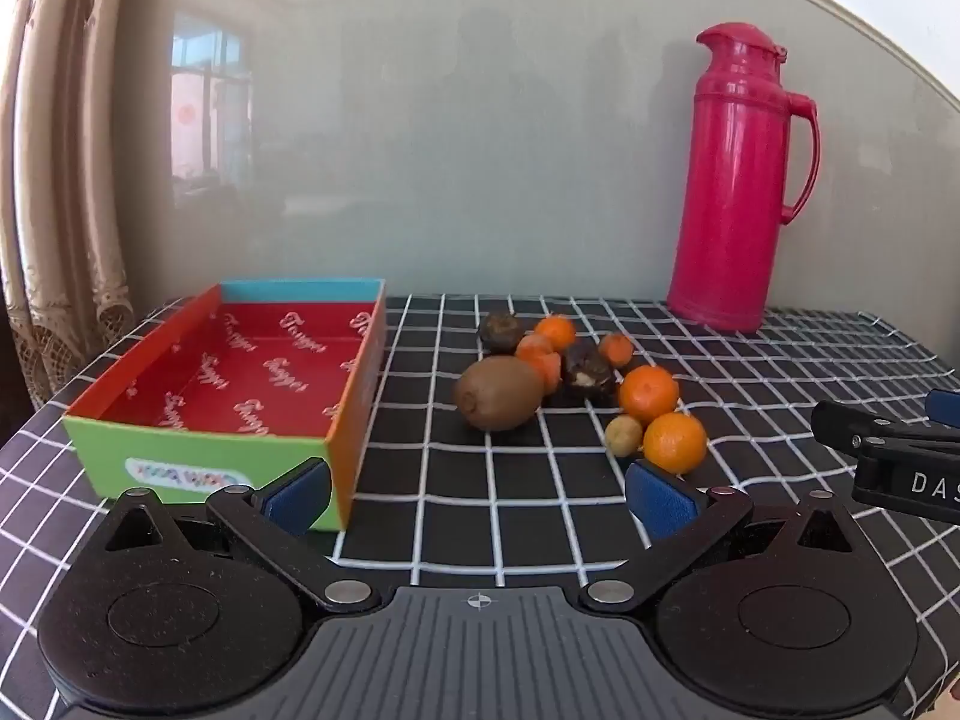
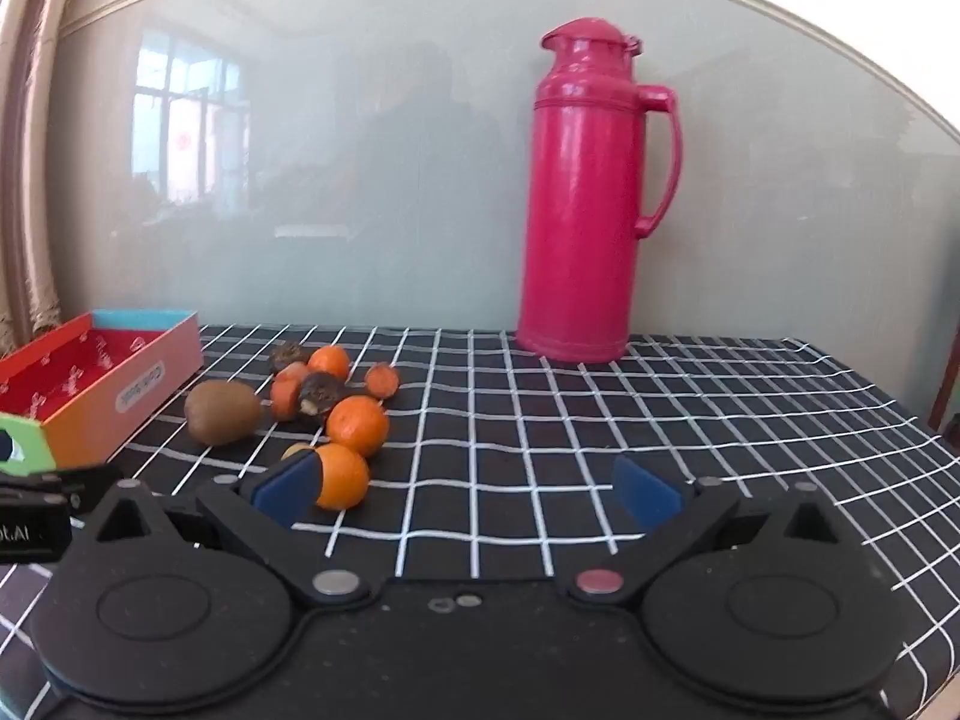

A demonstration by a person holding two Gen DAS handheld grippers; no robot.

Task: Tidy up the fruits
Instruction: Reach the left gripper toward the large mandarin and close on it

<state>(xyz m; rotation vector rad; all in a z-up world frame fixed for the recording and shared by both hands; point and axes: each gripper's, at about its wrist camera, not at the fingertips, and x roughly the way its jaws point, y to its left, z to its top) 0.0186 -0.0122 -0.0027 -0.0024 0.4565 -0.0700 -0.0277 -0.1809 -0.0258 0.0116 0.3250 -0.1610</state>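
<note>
Two open grippers, nothing picked yet; the fruit sits loose on the checked cloth.

Both the left gripper [image 1: 480, 495] and right gripper [image 2: 468, 492] stand spread wide and empty. The fruit pile [image 1: 576, 384] lies right of the empty box [image 1: 240, 372], near the far pink flask [image 1: 741, 180]. Best, I judge, to take the near orange [image 2: 342, 476] first, closing squarely across its middle. Dark fruits [image 1: 585, 369] mid-pile are hard to identify; a blue pad partly hides the small yellowish one [image 2: 296, 451].
</note>
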